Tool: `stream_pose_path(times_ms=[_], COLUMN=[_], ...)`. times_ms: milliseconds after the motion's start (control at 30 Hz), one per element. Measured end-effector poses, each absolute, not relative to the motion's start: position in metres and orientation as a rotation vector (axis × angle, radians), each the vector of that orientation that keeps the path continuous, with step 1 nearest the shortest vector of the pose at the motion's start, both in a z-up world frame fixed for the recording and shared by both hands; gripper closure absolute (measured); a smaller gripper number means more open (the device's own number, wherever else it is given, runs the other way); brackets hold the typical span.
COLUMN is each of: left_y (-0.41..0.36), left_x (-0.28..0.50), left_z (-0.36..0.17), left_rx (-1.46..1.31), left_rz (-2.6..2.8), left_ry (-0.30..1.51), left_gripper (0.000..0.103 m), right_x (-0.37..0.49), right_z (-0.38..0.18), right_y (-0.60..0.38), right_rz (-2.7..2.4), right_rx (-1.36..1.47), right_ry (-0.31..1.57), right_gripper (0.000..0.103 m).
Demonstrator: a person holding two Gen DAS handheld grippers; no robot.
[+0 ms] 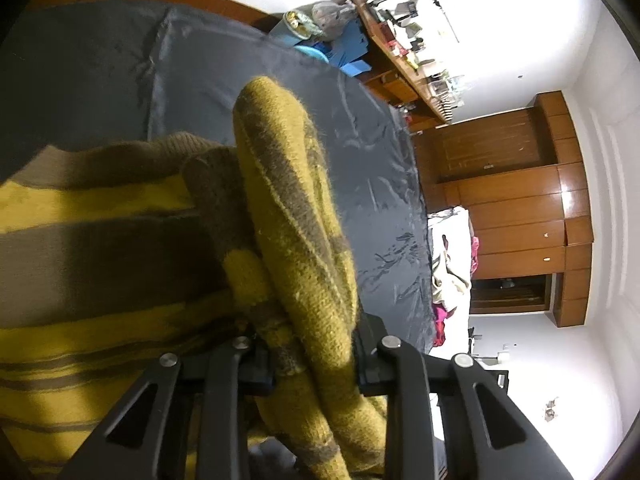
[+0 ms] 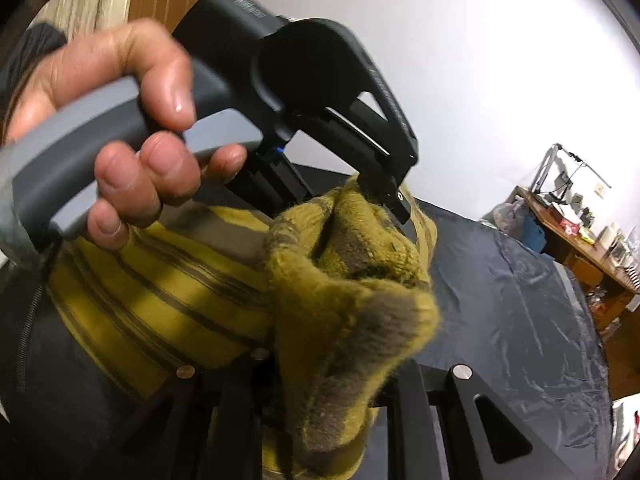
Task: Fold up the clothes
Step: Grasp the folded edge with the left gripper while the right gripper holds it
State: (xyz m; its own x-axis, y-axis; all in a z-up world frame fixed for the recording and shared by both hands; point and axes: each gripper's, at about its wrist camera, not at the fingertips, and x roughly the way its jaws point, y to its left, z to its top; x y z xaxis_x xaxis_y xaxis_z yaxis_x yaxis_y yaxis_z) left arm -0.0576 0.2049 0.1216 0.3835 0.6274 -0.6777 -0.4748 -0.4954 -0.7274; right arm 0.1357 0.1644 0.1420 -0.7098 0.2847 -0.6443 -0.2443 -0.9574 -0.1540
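both the left gripper (image 1: 316,364) and right gripper (image 2: 320,376) are clamped on bunched folds of the fuzzy mustard-and-brown striped knit sweater (image 1: 288,208), lifted above the dark grey bedsheet (image 1: 360,152), so folding looks barely begun.

I am looking into a home bedroom: a bed (image 1: 280,92) under a dark grey cover, a wooden wardrobe (image 1: 516,208) beyond its foot, and a cluttered wooden desk (image 1: 404,56) beside it against the white wall.
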Motion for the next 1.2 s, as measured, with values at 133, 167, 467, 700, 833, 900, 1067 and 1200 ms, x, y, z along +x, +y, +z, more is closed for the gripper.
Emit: stream_pose_path(times_ms=[133,167,467,700,833,900,1067,1200], left_y=[0.167,0.157,0.044,-0.026,-0.059,-0.074,-0.090,-0.098], left_x=[-0.075,-0.079,-0.120,-0.142,-0.157,-0.163,-0.163,-0.162], left_z=[0.141,0.145,0.157,0.132,0.095,0.075,0.040,0.027], left_rx=[-1.575,-1.566,-1.534,-1.514,-1.539,-1.555,-1.580,-1.570], left_rz=[1.367,1.376,1.454,1.459,1.461,1.459,1.452,1.449], left_ry=[-0.175,-0.186,-0.289,-0.341,-0.379,-0.403,-0.397,-0.391], left_gripper=[0.073,0.073,0.073,0.072,0.072,0.072,0.072,0.070], right_x=[0.129,0.125,0.083,0.045,0.022,0.011,-0.011,-0.016], right_z=[0.157,0.161,0.181,0.167,0.147,0.135,0.104,0.088], right_y=[0.143,0.136,0.051,-0.020,-0.054,-0.070,-0.103,-0.115], right_rz=[2.731,2.752,2.922,2.986,2.983,2.975,2.935,2.911], right_rx=[-0.987,-0.980,-0.982,-1.074,-1.173,-1.228,-1.375,-1.442], right_ry=[-0.061,-0.057,-0.101,-0.206,-0.257,-0.280,-0.321,-0.286], right_gripper=[0.083,0.083,0.083,0.083,0.083,0.083,0.082,0.076])
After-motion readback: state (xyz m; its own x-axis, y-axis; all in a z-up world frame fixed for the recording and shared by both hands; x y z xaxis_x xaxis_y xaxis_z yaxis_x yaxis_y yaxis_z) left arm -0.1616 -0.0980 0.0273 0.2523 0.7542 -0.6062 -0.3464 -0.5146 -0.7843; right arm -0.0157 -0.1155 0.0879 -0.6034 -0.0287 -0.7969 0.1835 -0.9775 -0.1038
